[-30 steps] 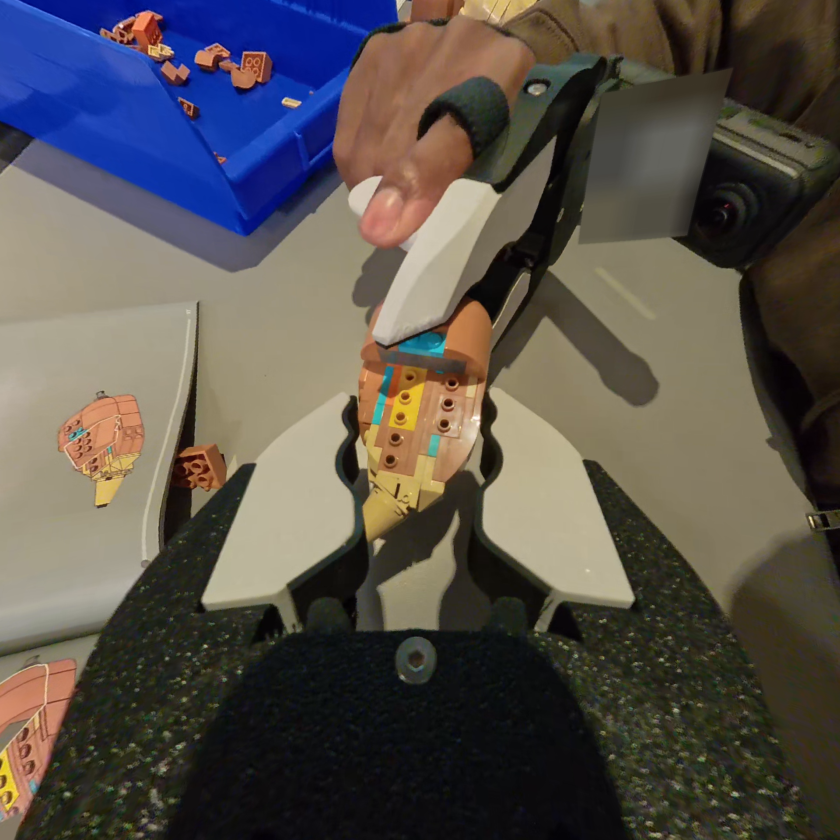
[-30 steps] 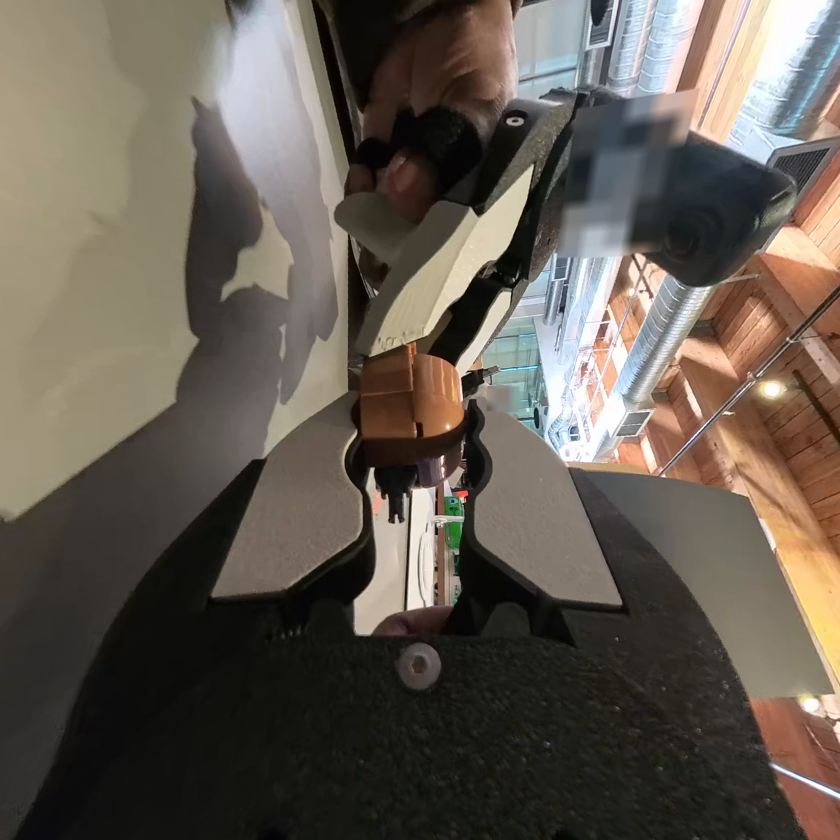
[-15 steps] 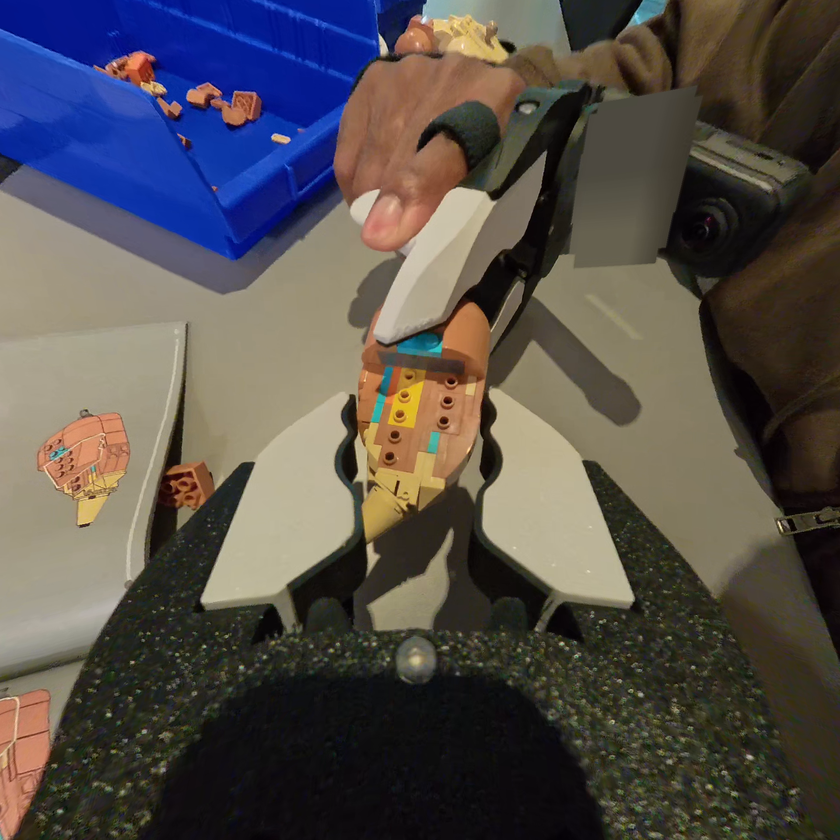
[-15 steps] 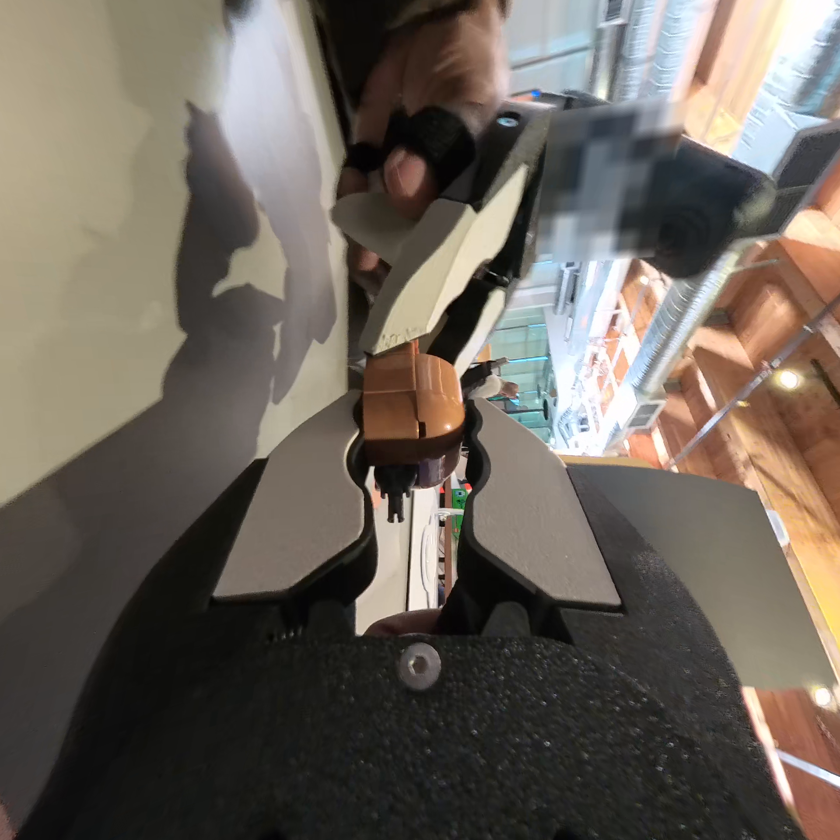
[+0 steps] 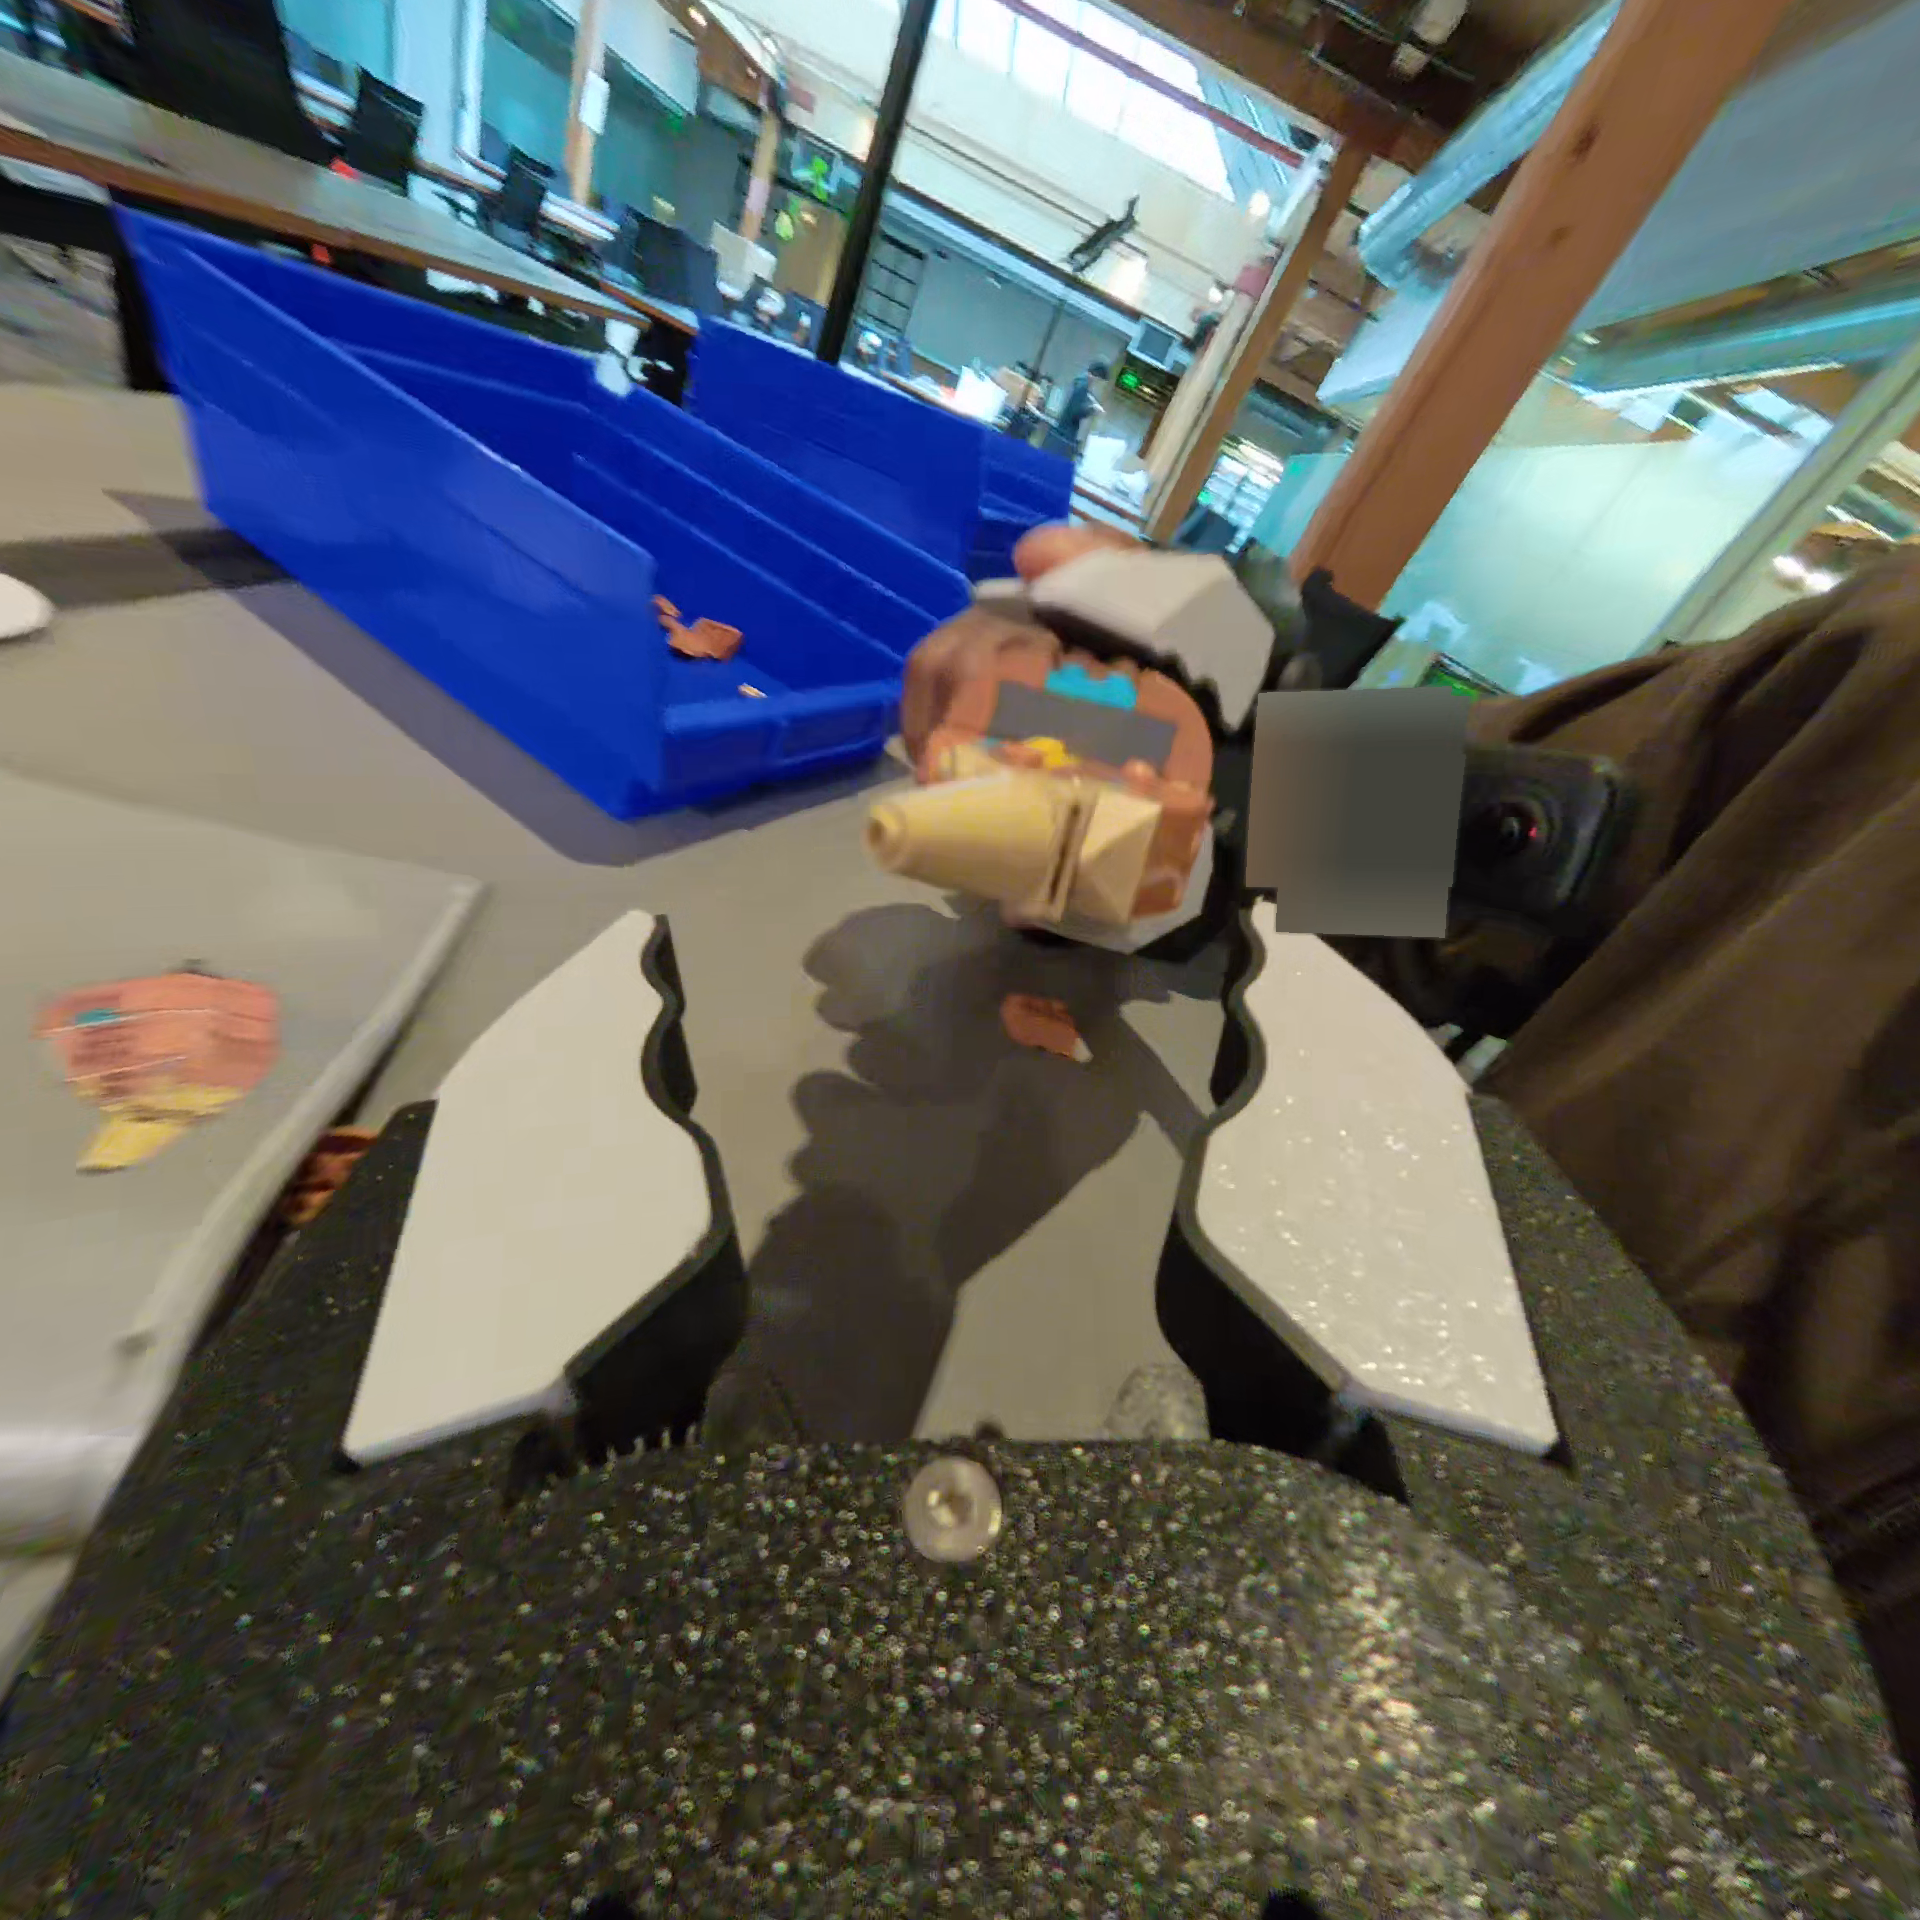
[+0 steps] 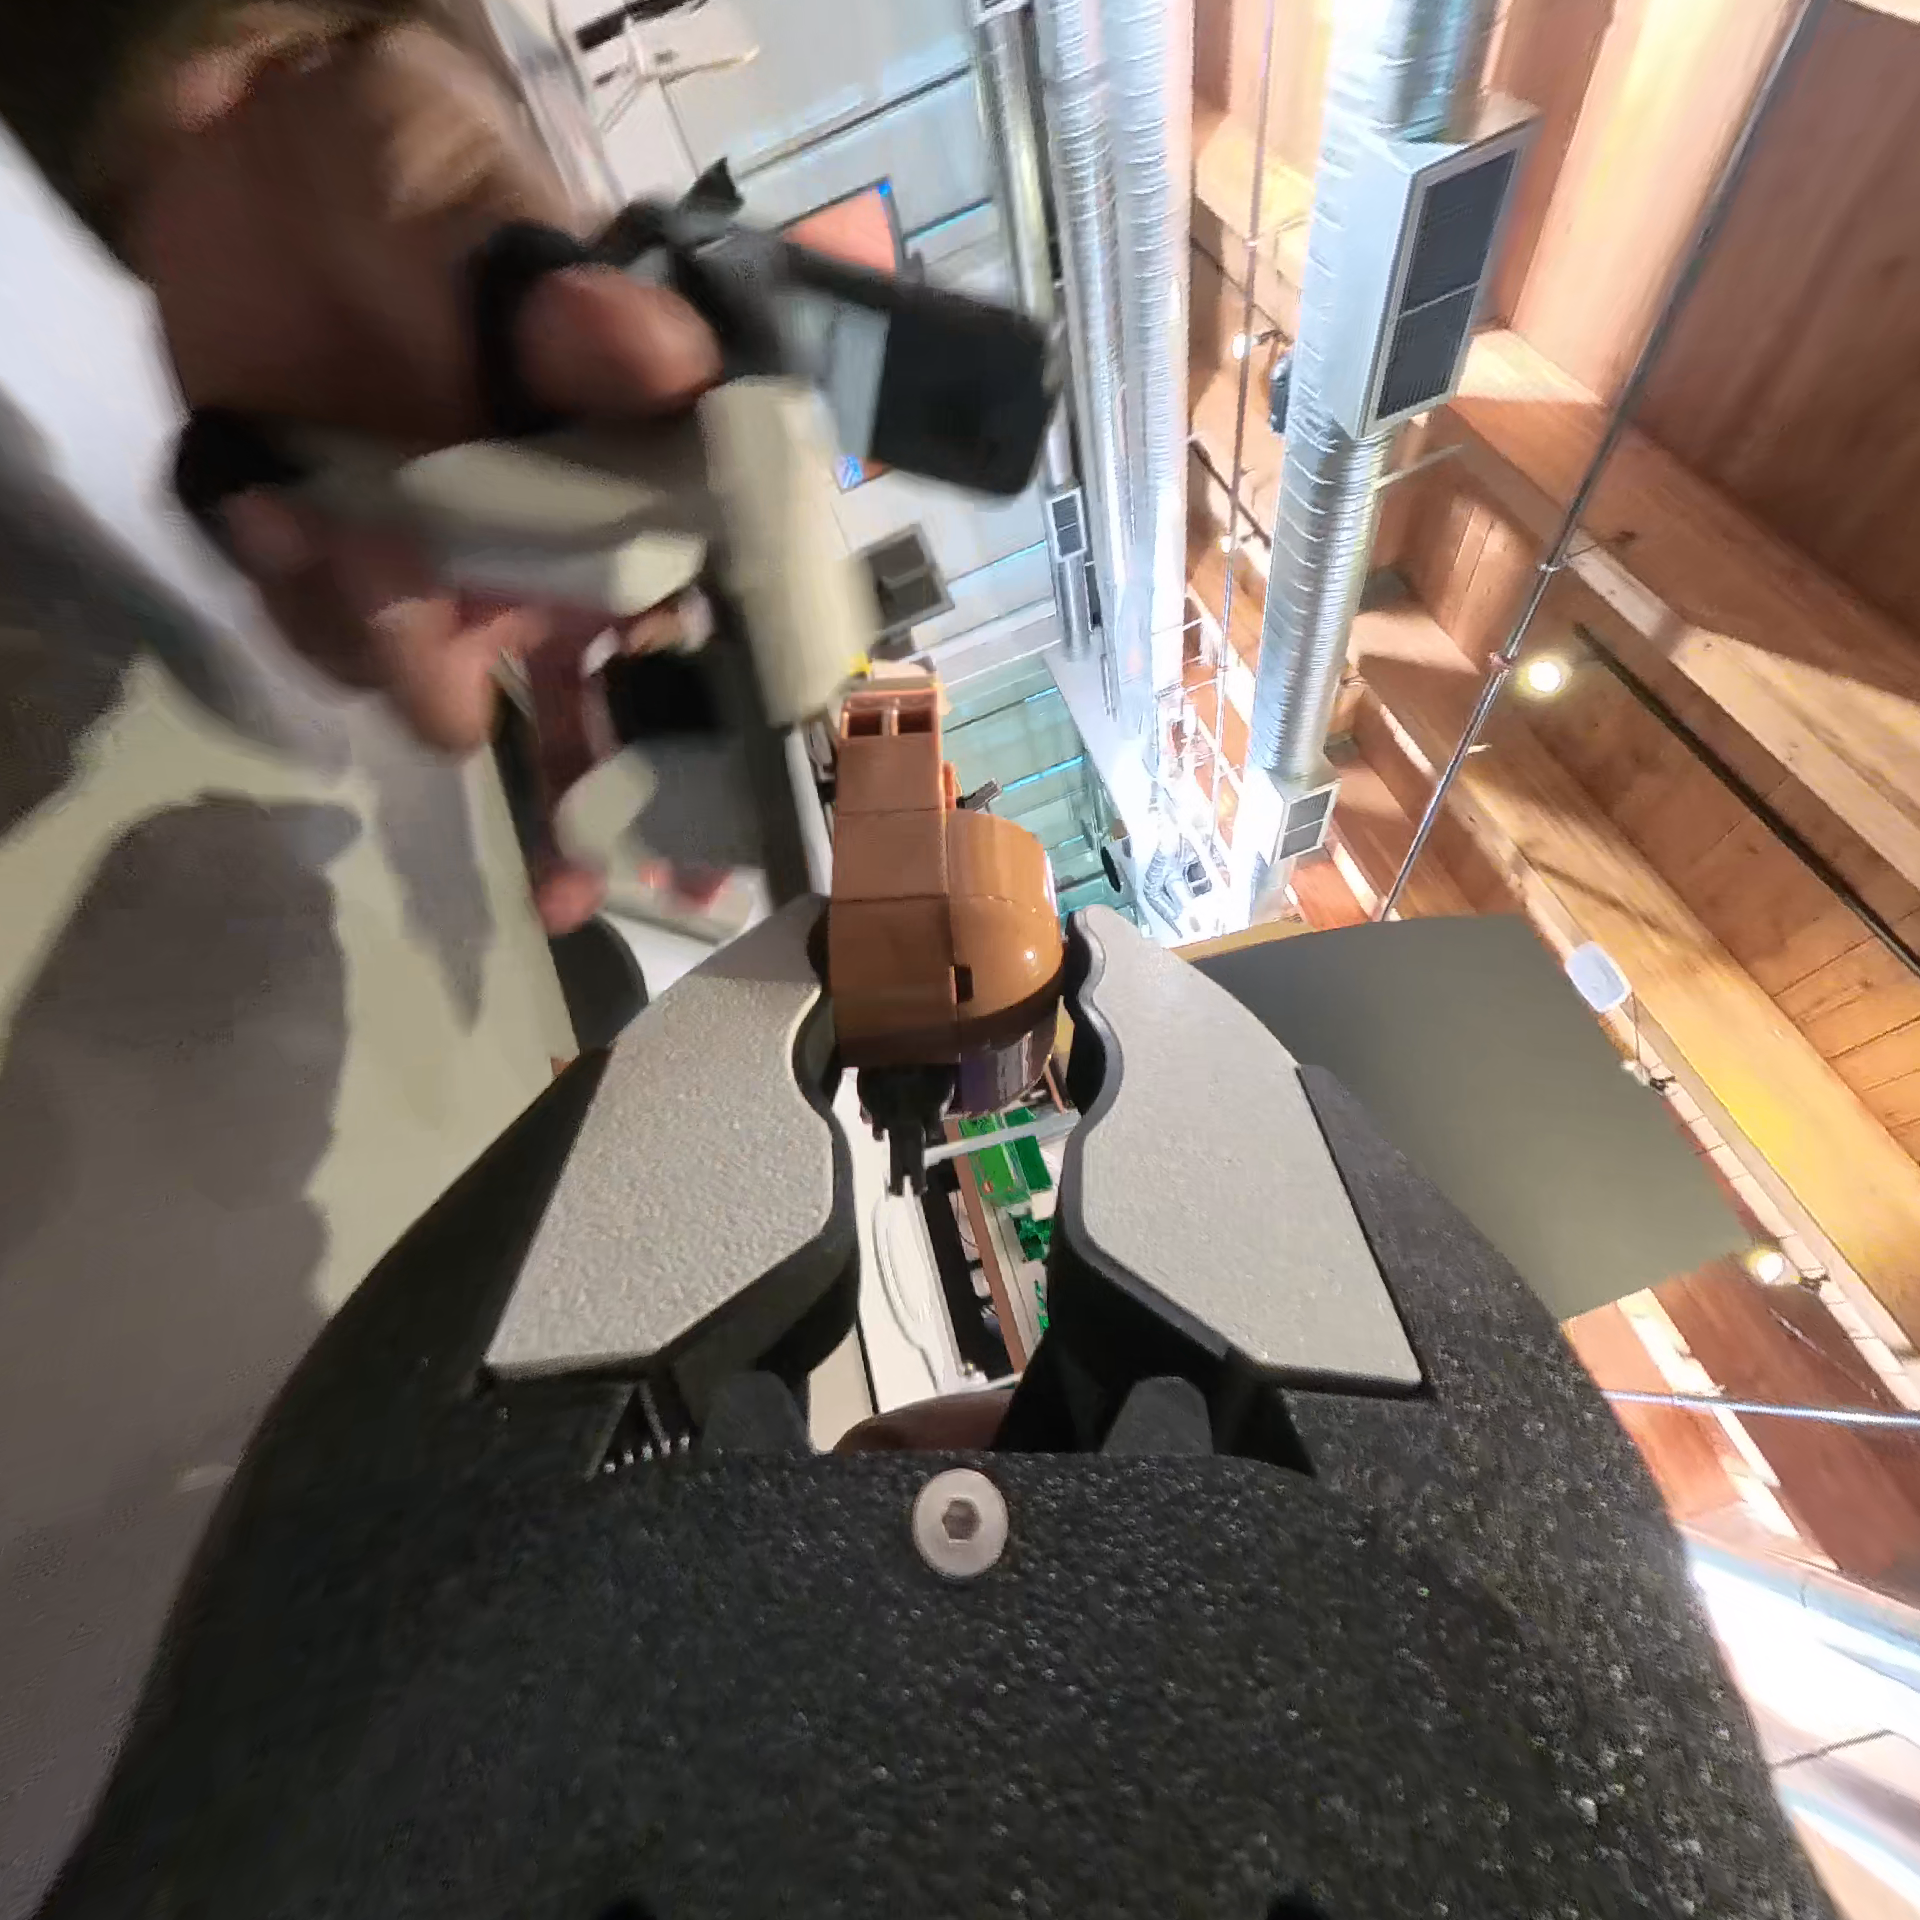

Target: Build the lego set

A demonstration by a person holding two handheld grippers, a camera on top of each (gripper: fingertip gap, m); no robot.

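Note:
The brown and tan lego model [image 5: 1039,790] hangs in the air above the grey table, its tan cone tip pointing at my left gripper. My right gripper [image 6: 948,925] is shut on the model [image 6: 935,935]. One of its grey fingers [image 5: 1153,613] shows over the model in the left wrist view. My left gripper [image 5: 951,935] is open and empty, a short way back from the model. It shows blurred in the right wrist view [image 6: 644,540], held by a hand. A small brown piece [image 5: 1044,1023] lies on the table under the model.
A blue bin [image 5: 520,561] with a few brown pieces stands at the back left. An instruction sheet [image 5: 156,1039] lies at the left, with a brown brick [image 5: 322,1174] at its edge. A person's brown sleeve [image 5: 1714,935] fills the right side.
My left gripper has opened, let go of the model and drawn back from it. The right gripper now holds the model alone and has tilted it. Both views have swung upward.

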